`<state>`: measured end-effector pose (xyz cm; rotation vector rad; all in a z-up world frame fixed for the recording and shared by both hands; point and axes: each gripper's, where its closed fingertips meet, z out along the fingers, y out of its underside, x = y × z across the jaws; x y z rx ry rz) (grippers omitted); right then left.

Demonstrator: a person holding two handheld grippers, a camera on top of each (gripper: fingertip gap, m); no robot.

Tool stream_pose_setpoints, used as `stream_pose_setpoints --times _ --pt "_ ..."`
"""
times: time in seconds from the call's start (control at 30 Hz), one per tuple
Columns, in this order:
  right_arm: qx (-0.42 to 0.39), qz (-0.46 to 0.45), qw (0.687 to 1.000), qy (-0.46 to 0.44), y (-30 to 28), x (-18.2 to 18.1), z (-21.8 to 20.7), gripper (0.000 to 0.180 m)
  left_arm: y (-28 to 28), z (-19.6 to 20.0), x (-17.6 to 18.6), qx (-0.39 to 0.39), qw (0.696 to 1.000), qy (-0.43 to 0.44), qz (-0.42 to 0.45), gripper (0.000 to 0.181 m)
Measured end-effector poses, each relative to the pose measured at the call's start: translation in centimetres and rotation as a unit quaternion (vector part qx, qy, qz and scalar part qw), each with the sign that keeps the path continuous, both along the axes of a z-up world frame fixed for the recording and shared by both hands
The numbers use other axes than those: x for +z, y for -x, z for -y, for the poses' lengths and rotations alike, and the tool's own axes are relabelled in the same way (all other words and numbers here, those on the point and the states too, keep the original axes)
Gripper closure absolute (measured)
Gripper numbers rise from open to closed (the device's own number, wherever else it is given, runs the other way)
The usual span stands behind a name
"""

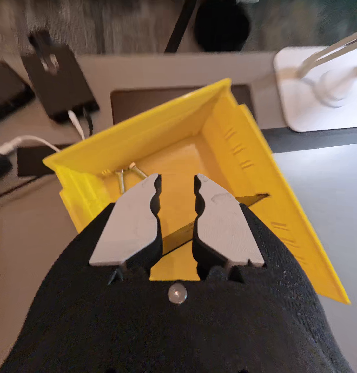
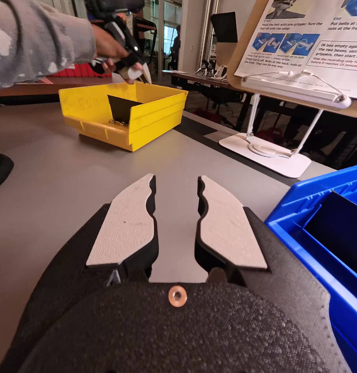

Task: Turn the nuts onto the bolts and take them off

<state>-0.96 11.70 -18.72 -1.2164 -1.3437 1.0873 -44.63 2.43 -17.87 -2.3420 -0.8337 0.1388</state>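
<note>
Nearby: yellow bin (image 2: 153,119) (black divider (image 2: 121,110) inside), blue bin (image 2: 322,212), stand (image 2: 270,153).

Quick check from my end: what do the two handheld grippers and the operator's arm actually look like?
Both the left gripper and the right gripper have a rough black foam-like body, two pale grey flat fingers with wavy black inner edges, and a round metal rivet at the base. In the right wrist view, the left one has a black handle, and the sleeve is grey with pale patches.
</note>
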Motion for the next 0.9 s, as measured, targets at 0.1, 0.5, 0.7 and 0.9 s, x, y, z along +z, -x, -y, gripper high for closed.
stream_pose_setpoints --times 0.1,0.5,0.7,0.9 --pt "0.013 0.002 1.000 -0.011 -0.2 -0.1 0.6 0.143 1.1 0.0 -4.2 0.040 0.996 0.069 0.038 0.148" --pt "0.034 -0.022 0.999 0.028 -0.9 1.5 0.0 0.145 3.9 0.9 -10.6 0.099 0.967 0.223 0.075 0.152" --pt "0.037 -0.015 0.998 0.040 -0.8 1.1 -0.1 0.146 4.3 0.9 -11.5 0.102 0.961 0.241 0.088 0.162" --pt "0.041 -0.012 0.999 0.013 -0.7 1.0 0.5 0.148 4.0 0.7 -11.5 0.041 0.963 0.262 0.056 0.167"
